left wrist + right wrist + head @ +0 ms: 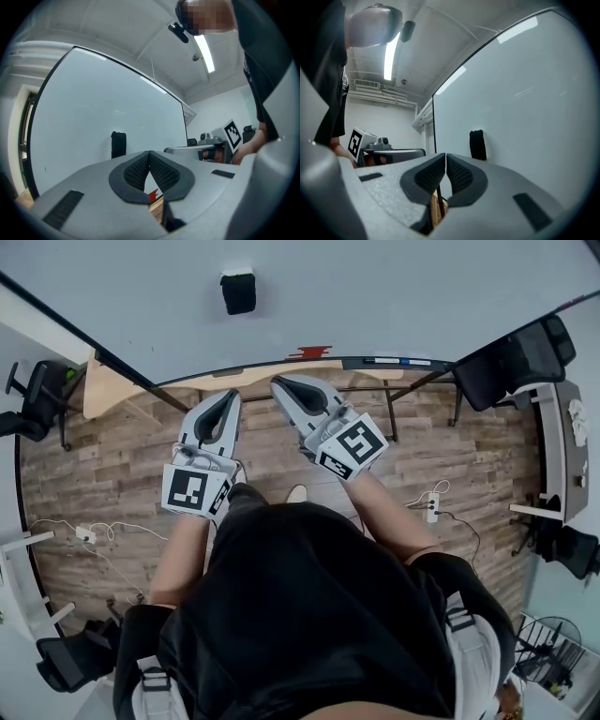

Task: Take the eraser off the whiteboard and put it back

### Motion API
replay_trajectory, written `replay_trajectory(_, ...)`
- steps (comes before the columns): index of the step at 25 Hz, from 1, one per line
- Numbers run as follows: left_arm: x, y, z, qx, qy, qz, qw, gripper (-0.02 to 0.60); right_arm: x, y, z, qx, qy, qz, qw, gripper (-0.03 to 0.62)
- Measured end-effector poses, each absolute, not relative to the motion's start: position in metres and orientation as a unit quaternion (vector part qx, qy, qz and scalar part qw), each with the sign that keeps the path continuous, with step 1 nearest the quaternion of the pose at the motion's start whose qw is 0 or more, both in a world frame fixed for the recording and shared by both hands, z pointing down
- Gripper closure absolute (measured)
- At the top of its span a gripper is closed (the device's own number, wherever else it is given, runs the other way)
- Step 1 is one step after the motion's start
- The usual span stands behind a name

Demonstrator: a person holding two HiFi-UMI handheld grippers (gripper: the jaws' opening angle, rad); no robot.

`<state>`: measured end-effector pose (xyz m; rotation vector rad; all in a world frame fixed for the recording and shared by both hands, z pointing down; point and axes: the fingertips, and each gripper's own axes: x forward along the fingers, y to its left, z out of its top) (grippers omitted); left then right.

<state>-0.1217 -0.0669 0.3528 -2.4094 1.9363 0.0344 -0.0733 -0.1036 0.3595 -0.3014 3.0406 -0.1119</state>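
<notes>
A black eraser point(238, 292) sticks to the whiteboard point(375, 296), above and ahead of both grippers. In the left gripper view the eraser point(118, 144) shows left of the jaw tips; in the right gripper view the eraser point(477, 145) shows to their right. My left gripper point(228, 399) and right gripper point(282, 387) are held side by side, level, short of the board. Both are shut with nothing between their pads. The left gripper point(149, 154) and right gripper point(445, 156) tips meet in their own views.
The board's tray point(375, 363) carries markers and a red item point(310, 353). Office chairs stand at the left point(37, 399) and right point(520, 357). A power strip and cables point(431, 507) lie on the wood floor. A wooden table edge point(103, 390) sits left.
</notes>
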Motion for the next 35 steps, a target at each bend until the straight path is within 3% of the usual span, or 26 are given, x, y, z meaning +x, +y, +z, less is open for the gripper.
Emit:
replay_trajectory(6,-0.149,-0.094,0.348,-0.801,0.598,0.011,0.036,0.586,-0.101,-0.13,0.356,-0.141,0.989,-0.023,0.034,0.589)
replay_trajectory(14,-0.188,-0.127,0.343,-0.819,0.573,0.017,0.035,0.586,-0.128,-0.179,0.349,-0.235,0.971,-0.015,0.027,0.505)
replay_trajectory(19,-0.204,-0.139,0.344,-0.831,0.556,0.017,0.033,0.586,-0.143,-0.199,0.349,-0.286,0.958,-0.013,0.024,0.347)
replay_trajectory(24,-0.219,-0.146,0.345,-0.84,0.542,0.018,0.03,0.586,-0.155,-0.21,0.349,-0.323,0.946,-0.009,0.025,0.286)
replay_trajectory(30,-0.235,-0.146,0.349,-0.849,0.528,0.02,0.025,0.586,-0.166,-0.221,0.351,-0.367,0.93,-0.011,0.026,0.163)
replay_trajectory(35,-0.249,-0.147,0.352,-0.854,0.519,0.022,0.022,0.586,-0.18,-0.227,0.354,-0.382,0.924,-0.009,0.02,0.14)
